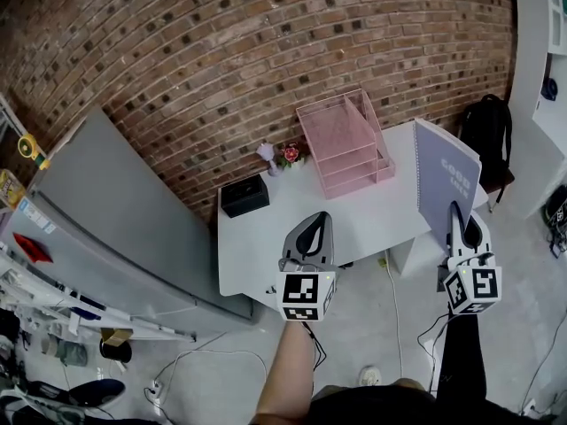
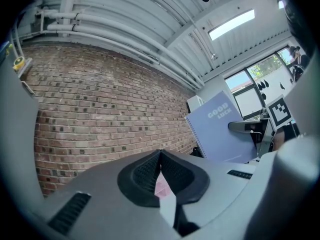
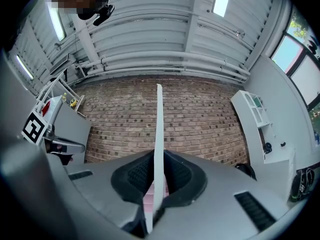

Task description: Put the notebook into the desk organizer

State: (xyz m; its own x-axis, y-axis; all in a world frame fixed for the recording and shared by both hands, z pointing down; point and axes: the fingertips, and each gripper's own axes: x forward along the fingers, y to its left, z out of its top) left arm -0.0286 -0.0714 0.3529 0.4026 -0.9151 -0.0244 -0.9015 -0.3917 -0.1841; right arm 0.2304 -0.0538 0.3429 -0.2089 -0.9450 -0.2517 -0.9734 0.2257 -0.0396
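A lavender spiral notebook (image 1: 446,177) stands upright over the table's right end, and my right gripper (image 1: 462,220) is shut on its lower edge. In the right gripper view the notebook (image 3: 159,114) shows edge-on as a thin white strip pinched between the pads (image 3: 175,176). The pink tiered desk organizer (image 1: 345,142) sits at the back of the white table (image 1: 266,246), left of the notebook. My left gripper (image 1: 316,228) hovers over the table's front edge, shut and empty. The left gripper view has its jaws (image 2: 160,159) closed, with the notebook (image 2: 222,129) off to the right.
A black box (image 1: 244,195) and a small flower ornament (image 1: 289,155) stand on the table's back left. A brick wall runs behind. A black backpack (image 1: 489,127) leans at the right, a grey panel (image 1: 115,211) at the left. Cables lie on the floor.
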